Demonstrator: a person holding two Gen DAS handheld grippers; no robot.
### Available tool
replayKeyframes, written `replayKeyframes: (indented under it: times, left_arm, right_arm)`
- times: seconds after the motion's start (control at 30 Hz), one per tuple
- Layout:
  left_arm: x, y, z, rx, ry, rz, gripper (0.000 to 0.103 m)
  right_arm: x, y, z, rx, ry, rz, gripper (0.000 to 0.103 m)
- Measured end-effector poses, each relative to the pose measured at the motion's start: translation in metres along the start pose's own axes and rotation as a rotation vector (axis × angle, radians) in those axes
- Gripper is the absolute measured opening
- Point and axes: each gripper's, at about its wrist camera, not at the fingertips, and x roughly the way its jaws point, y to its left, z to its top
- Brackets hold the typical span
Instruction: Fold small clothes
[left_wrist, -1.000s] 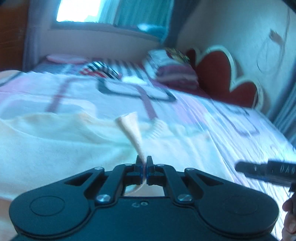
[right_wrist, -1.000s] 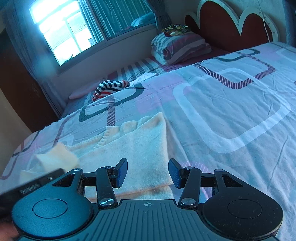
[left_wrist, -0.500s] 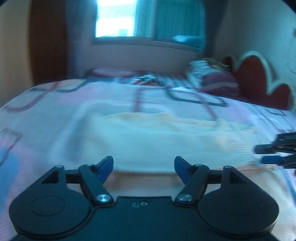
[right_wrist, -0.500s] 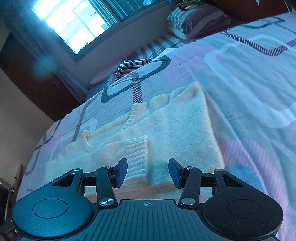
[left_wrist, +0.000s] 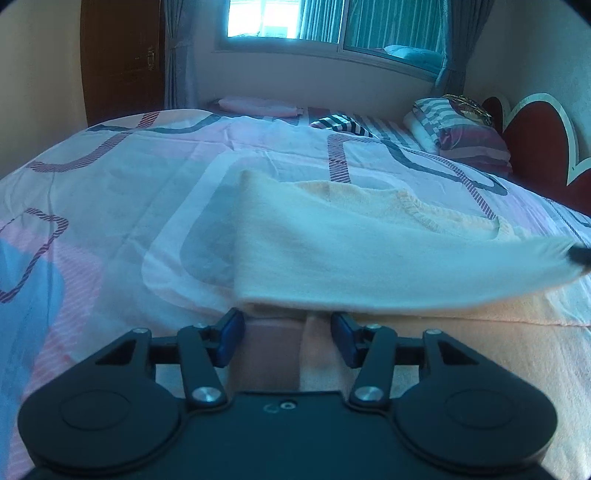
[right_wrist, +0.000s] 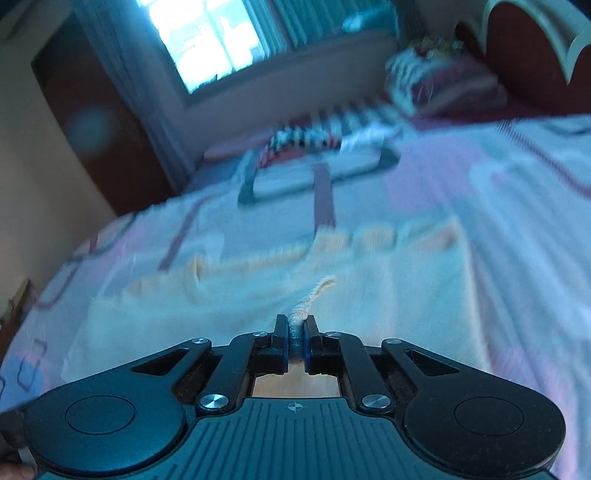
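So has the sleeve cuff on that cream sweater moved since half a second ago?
Yes. The cuff lay flat on the sweater; now the right gripper is shut on it and it stands off the body, with the patterned bedsheet as reference.

Bright window (left_wrist: 284, 22); red headboard (left_wrist: 535, 144)

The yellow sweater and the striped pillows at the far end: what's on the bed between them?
Only bare patterned bedsheet lies between the cream-yellow sweater and the striped pillows. The left wrist view shows it clearly.

Open bedspread (left_wrist: 110, 206) left of sweater (left_wrist: 369, 258)
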Motion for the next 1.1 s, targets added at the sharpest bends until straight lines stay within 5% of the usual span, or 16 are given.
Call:
replayKeyframes:
  times: [0.1, 0.43, 1.1]
  left_arm:
    - [0.0, 0.002, 0.0, -0.004, -0.001, -0.004, 0.048]
    - [0.0, -0.002, 0.004, -0.007, -0.002, -0.033, 0.023]
    - [0.001, 0.001, 0.005, 0.004, 0.012, -0.047, 0.024]
  right_arm:
    - [-0.02, -0.023, 0.006, 0.076, -0.07, -0.082, 0.006]
    - [-0.022, -0.052, -0.006, 0.086, 0.009, -0.131, 0.007]
    - [-0.006, -0.063, -0.02, 0.069, 0.066, -0.162, 0.007]
